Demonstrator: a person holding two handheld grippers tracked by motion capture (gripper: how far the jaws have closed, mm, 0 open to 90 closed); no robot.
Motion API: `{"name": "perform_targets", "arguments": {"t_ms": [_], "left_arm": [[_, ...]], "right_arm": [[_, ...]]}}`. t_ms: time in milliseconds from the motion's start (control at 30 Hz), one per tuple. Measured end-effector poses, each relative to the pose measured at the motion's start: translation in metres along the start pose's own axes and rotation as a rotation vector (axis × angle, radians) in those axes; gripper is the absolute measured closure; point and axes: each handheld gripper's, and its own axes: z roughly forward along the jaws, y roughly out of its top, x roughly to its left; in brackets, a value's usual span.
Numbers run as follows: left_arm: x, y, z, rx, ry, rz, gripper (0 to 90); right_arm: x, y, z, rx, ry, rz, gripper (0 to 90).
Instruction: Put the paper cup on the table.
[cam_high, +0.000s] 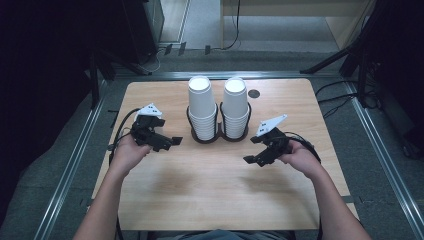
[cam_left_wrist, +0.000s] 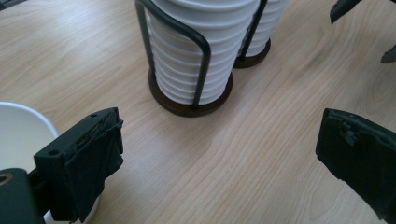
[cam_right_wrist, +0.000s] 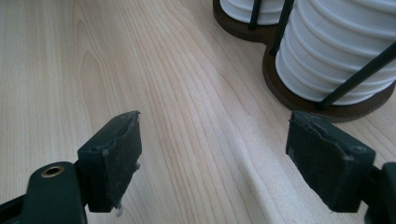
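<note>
Two tall stacks of white cups (cam_high: 218, 107) stand in a dark wire holder (cam_high: 218, 134) near the back middle of the wooden surface (cam_high: 215, 190). The left gripper (cam_high: 170, 142) hangs just left of the holder, its fingers open wide with nothing between them. A white round thing (cam_left_wrist: 18, 135), maybe a cup, sits beside its left finger. The right gripper (cam_high: 254, 151) waits on the holder's right, fingers open and empty too.
</note>
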Motion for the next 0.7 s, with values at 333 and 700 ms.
{"name": "perform_targets", "arguments": {"t_ms": [333,700], "left_arm": [[-0.013,-0.005,0.022,0.011,-0.017,0.033,0.8],[-0.032,-0.005,0.049,0.057,-0.079,0.072,0.8]], "right_arm": [[0.000,0.001,0.001,0.004,-0.002,-0.005,18.8],[0.001,0.000,0.003,0.014,0.002,-0.008,18.8]]}}
